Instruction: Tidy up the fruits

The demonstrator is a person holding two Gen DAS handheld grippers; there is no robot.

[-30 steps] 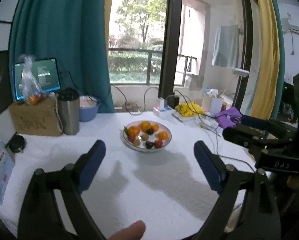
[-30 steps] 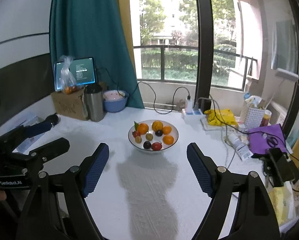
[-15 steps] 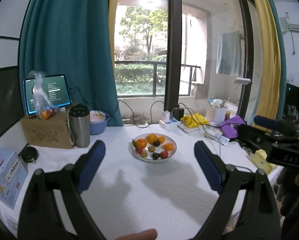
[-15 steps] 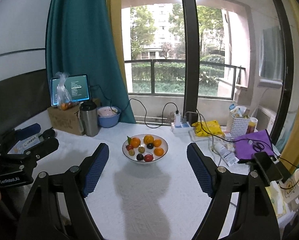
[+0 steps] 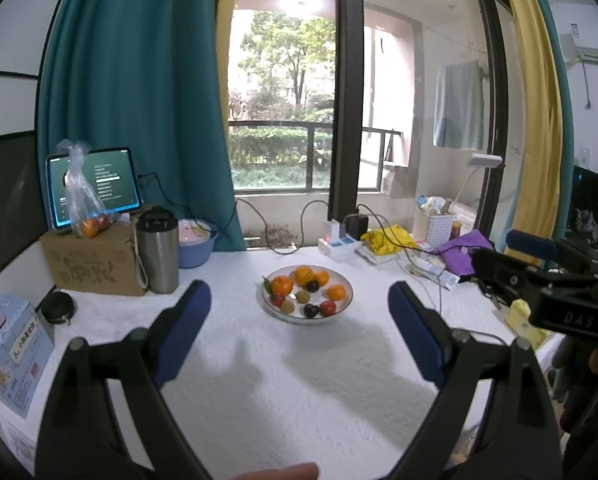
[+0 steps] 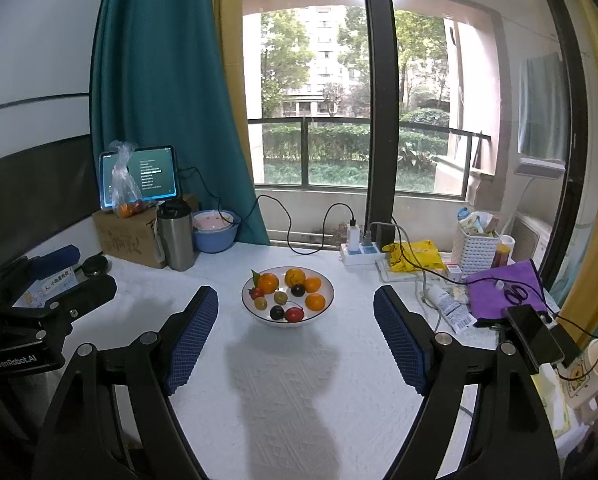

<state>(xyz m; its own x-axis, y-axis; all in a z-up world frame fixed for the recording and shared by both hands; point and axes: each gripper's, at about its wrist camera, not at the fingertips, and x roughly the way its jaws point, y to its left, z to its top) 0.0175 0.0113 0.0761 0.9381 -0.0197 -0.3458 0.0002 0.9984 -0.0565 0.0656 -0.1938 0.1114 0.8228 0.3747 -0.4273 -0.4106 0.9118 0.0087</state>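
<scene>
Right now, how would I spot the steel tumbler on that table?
Start at the teal curtain left of the window. Below it, on the white table, a cardboard box and a blue bowl stand. Between them is the steel tumbler: tall, silvery, black-lidded.

Left hand-held gripper (image 5: 299,320): black frame, blue pads, silver screws
</scene>
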